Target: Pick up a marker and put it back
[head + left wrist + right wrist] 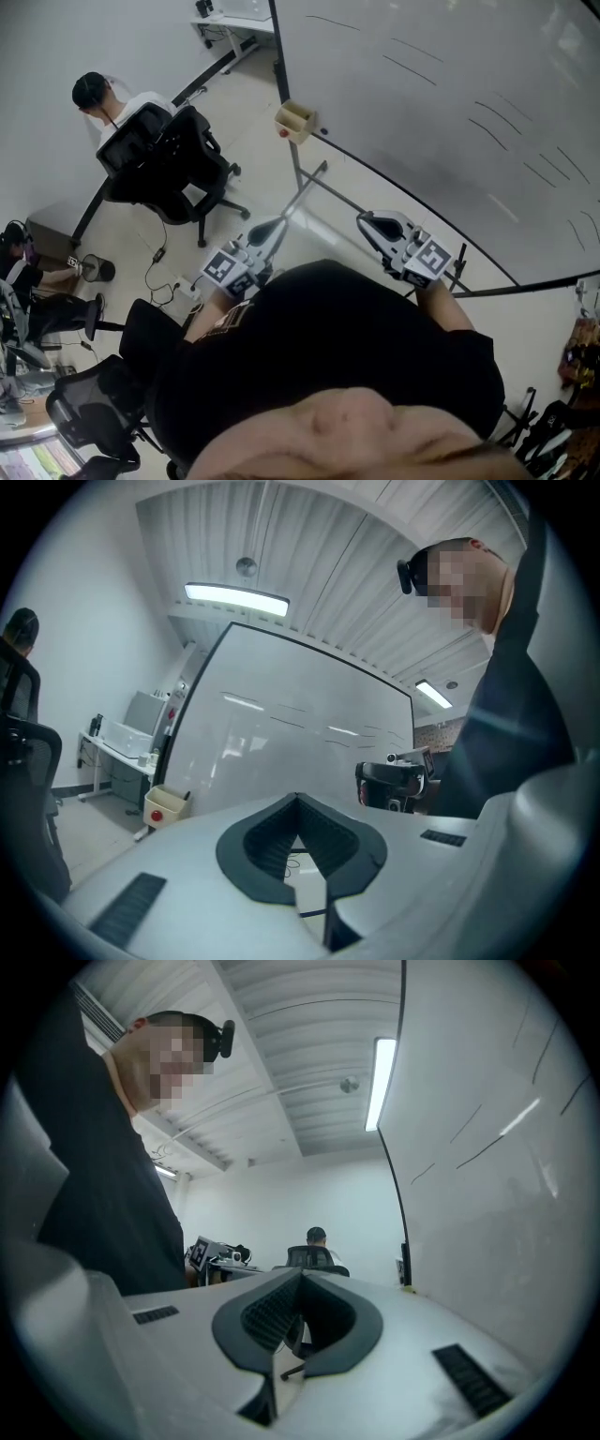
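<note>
Fingertips [270, 841] together, beige holder [167, 805] well apart

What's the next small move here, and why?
Probably carry the left claw toward the beige box at the edge of the whiteboard, then open it. Both it and the right claw are shut and empty, well short of the box, the only holder in view.
</note>
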